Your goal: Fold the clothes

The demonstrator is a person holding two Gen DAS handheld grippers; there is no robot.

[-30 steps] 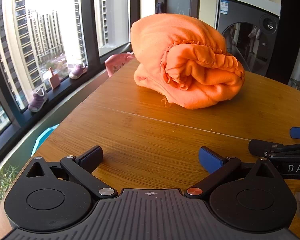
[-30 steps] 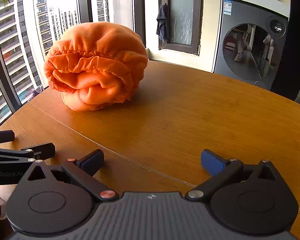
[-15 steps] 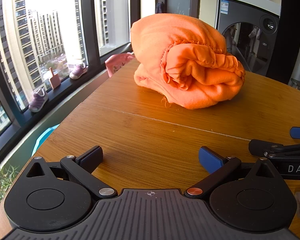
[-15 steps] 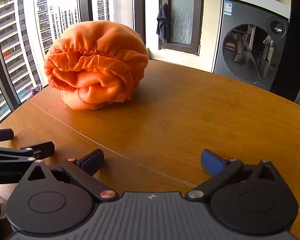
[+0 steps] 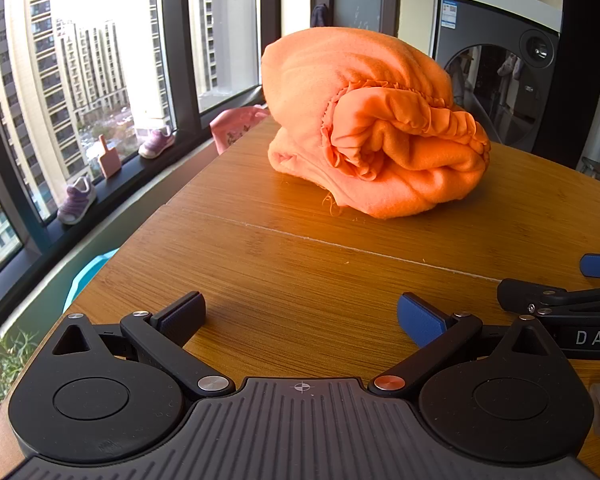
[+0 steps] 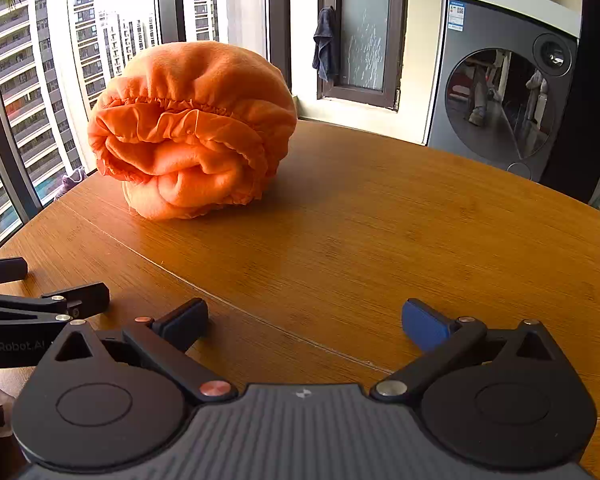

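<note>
On the far left a window sill (image 5: 112,184) runs below the glass, with small shoes (image 5: 78,200) standing on it; next to it begins the wooden table (image 5: 300,280), which carries everything of the task. The left gripper (image 5: 300,316) rests low at the near edge of the table, its two fingers spread wide with only bare wood between them, so it grasps nothing; just beside it to the right lies the right gripper (image 6: 306,320), spread in the same way and also empty. The orange garment (image 5: 376,128) sits ahead of both tongs, well apart from them, toward the far window side of the table; it is a rounded bundle, rolled on itself, with a gathered elastic hem (image 6: 188,106) turned toward the cameras and a loose flap under it. From the left gripper the bundle lies ahead and a little to the right; from the right gripper it lies ahead and to the left; so I judge it is nearly between them, a little closer to the left one, and its long axis runs across the view, roughly from left to right. Whether this bundle is a finished roll or a heap waiting for folding, the pictures do not settle. At the far right stands a washing machine (image 6: 508,92).
</note>
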